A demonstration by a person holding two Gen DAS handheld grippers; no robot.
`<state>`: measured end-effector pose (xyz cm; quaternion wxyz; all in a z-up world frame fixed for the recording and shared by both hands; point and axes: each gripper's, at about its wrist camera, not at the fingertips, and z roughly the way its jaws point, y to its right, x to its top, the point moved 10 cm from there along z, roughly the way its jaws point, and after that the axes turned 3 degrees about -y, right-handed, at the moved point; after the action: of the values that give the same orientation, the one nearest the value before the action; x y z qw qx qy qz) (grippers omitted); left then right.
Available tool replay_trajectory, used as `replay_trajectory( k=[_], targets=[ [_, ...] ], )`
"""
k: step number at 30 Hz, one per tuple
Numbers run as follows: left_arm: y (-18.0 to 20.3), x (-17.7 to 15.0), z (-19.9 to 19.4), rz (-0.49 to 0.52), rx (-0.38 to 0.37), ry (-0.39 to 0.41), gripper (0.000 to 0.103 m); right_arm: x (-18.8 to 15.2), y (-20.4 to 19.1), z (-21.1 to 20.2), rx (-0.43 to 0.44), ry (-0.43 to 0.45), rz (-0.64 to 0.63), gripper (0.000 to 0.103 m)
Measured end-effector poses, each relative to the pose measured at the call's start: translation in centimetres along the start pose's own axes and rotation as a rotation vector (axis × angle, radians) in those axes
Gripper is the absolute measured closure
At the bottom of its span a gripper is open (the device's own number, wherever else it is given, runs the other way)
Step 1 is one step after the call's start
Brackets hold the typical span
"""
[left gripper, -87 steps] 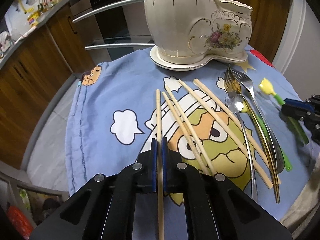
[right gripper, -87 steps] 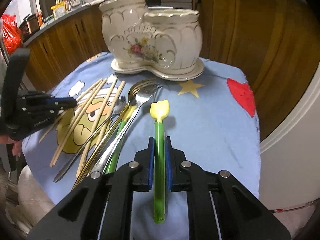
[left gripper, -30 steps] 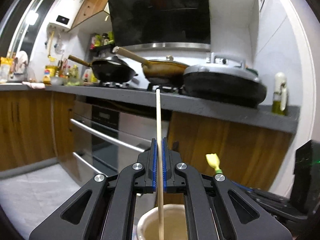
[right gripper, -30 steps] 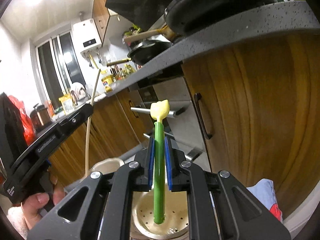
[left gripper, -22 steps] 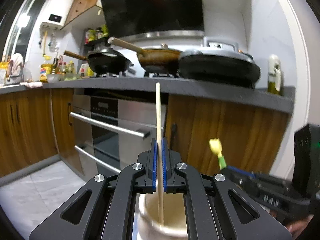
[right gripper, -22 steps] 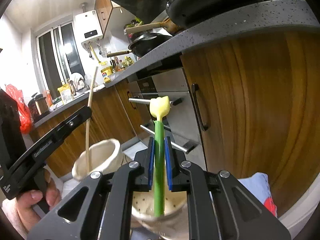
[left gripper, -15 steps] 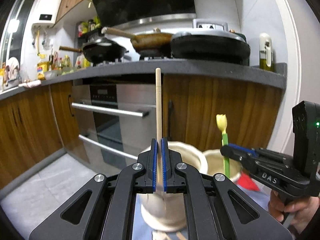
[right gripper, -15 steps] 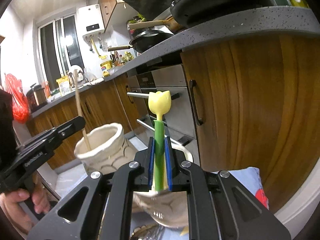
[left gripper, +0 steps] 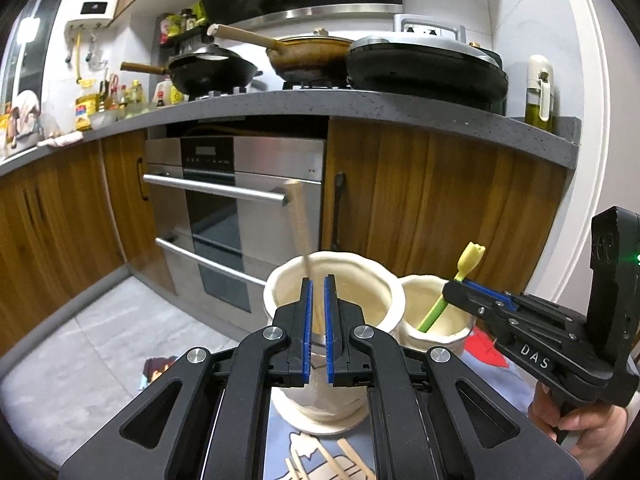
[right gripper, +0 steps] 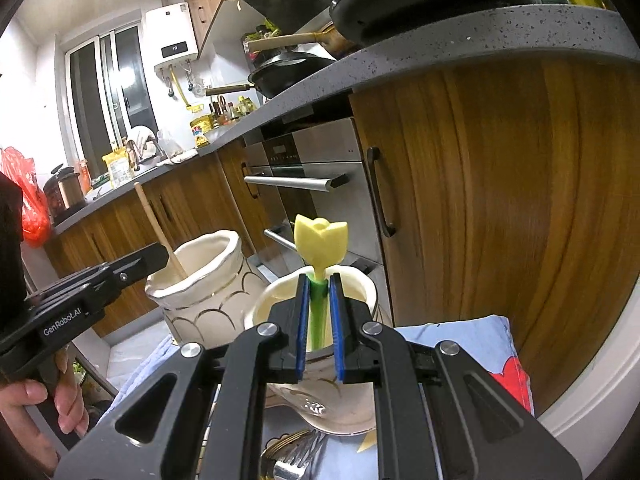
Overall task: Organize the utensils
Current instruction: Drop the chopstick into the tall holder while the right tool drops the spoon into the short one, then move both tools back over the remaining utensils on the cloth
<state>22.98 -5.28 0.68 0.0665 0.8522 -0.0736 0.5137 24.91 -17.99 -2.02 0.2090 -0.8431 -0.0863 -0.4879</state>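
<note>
On the blue cartoon cloth [right gripper: 460, 344] in front of the oven, the cream ceramic holder is now where your work has moved. Moments ago both pieces lay flat on that cloth, and now each stands with its lower end inside the holder. The wooden chopstick [left gripper: 299, 220] is in the taller pot [left gripper: 280, 280]. The green tulip-topped utensil [left gripper: 470, 256] is in the lower pot [left gripper: 420, 280] just beside it. That makes two items sorted, one kind to each compartment. The job is still far from finished, since more chopsticks [left gripper: 320, 464] and the forks [right gripper: 296, 460] wait on the cloth at the holder's foot. Your left gripper [left gripper: 316, 292] has just been easing apart. The chopstick stands between its blue pads but leans off to the left, no longer squeezed, so I judge it released into the pot. Your right gripper [right gripper: 319, 284] is closed on the green stem, just under the yellow flower head, so that piece is placed but not let go. You hold both tools side by side at the near edge of the holder. They are tipped a little downward, with their tips at the pot rims. Your right hand [left gripper: 580, 428] and left hand [right gripper: 36, 412] are wrapped around the handles below.
</note>
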Motion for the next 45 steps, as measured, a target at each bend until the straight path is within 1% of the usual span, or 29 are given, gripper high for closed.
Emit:
replay_trajectory(
  k=[2, 3, 6, 7, 8, 9, 10, 11, 14, 15, 16, 17, 18, 19, 20, 21, 23, 24, 25, 27, 29, 31, 36, 39, 42, 45],
  targets=[
    [0.0, 0.2, -0.1, -0.006, 0.001, 0.002, 0.087, 0.0, -0.1, -0.1, 0.002, -0.004, -0.004, 0.093],
    [0.0, 0.3, -0.1, -0.007, 0.000, 0.001, 0.087, 0.0, -0.1, -0.1, -0.001, -0.003, -0.007, 0.093],
    [-0.2, 0.6, -0.3, 0.006, 0.031, 0.001, 0.085, 0.3, -0.2, -0.3, -0.014, 0.004, -0.020, 0.092],
    [-0.3, 0.8, -0.5, 0.008, 0.043, 0.004, 0.085, 0.3, -0.2, -0.4, -0.017, 0.004, -0.021, 0.091],
    [-0.4, 0.9, -0.7, 0.008, 0.056, 0.009, 0.082, 0.4, -0.2, -0.6, -0.019, 0.005, -0.023, 0.089],
    [-0.5, 1.1, -0.9, 0.007, 0.062, 0.014, 0.079, 0.6, -0.2, -0.9, -0.022, 0.009, -0.025, 0.078],
    [-0.5, 1.2, -1.1, 0.004, 0.064, 0.019, 0.067, 0.7, -0.2, -1.3, -0.024, 0.019, -0.027, 0.063],
    [-0.6, 1.4, -1.5, 0.000, 0.069, 0.026, 0.058, 0.9, -0.3, -1.7, -0.021, 0.029, -0.027, 0.059],
    [-0.8, 1.6, -2.4, -0.004, 0.081, 0.036, 0.057, 1.3, -0.4, -2.7, -0.015, 0.047, -0.030, 0.057],
    [-0.9, 1.6, -2.7, -0.007, 0.087, 0.039, 0.055, 1.4, -0.4, -3.0, -0.012, 0.050, -0.029, 0.053],
    [-0.9, 1.7, -3.2, -0.012, 0.089, 0.044, 0.051, 1.4, -0.4, -3.4, -0.008, 0.055, -0.026, 0.050],
    [-1.0, 1.8, -3.6, -0.017, 0.094, 0.050, 0.047, 1.5, -0.4, -3.6, -0.005, 0.058, -0.026, 0.043],
    [-1.1, 1.8, -3.9, -0.020, 0.099, 0.053, 0.047, 1.5, -0.5, -3.9, -0.003, 0.062, -0.029, 0.040],
    [-1.2, 1.8, -4.3, -0.024, 0.106, 0.054, 0.043, 1.5, -0.6, -4.2, -0.006, 0.064, -0.033, 0.038],
    [-1.3, 1.8, -4.8, -0.031, 0.113, 0.059, 0.032, 1.5, -0.5, -4.5, -0.014, 0.064, -0.039, 0.036],
    [-1.4, 1.8, -5.1, -0.037, 0.116, 0.064, 0.029, 1.4, -0.5, -4.8, -0.018, 0.063, -0.042, 0.033],
    [-1.6, 1.8, -6.0, -0.049, 0.120, 0.074, 0.026, 1.1, -0.4, -5.3, -0.021, 0.058, -0.041, 0.027],
    [-1.7, 1.7, -6.3, -0.051, 0.123, 0.074, 0.025, 0.9, -0.3, -5.6, -0.020, 0.054, -0.039, 0.022],
    [-1.7, 1.6, -6.6, -0.051, 0.127, 0.074, 0.024, 0.8, -0.2, -5.8, -0.020, 0.050, -0.039, 0.015],
    [-1.9, 1.4, -7.2, -0.052, 0.140, 0.077, 0.021, 0.3, 0.1, -6.3, -0.027, 0.039, -0.039, 0.005],
    [-2.2, 1.0, -8.0, -0.062, 0.161, 0.082, 0.007, -0.1, 0.3, -6.8, -0.035, 0.035, -0.045, 0.005],
    [-2.3, 0.7, -8.7, -0.073, 0.165, 0.095, 0.006, -0.7, 0.3, -7.2, -0.052, 0.024, -0.059, 0.005],
    [-2.5, -0.5, -9.4, -0.086, 0.163, 0.080, 0.005, -1.7, 0.3, -8.6, -0.079, 0.019, -0.087, 0.005],
    [-2.7, -1.2, -9.9, -0.076, 0.186, 0.077, 0.005, -1.9, 0.3, -9.4, -0.082, 0.020, -0.092, 0.005],
    [-2.8, -2.1, -10.0, -0.070, 0.196, 0.061, 0.005, -2.2, -0.1, -10.2, -0.069, 0.016, -0.090, 0.005],
    [-2.9, -3.3, -10.0, -0.060, 0.198, 0.027, 0.005, -2.4, -0.3, -10.6, -0.071, 0.013, -0.100, 0.005]
  ],
)
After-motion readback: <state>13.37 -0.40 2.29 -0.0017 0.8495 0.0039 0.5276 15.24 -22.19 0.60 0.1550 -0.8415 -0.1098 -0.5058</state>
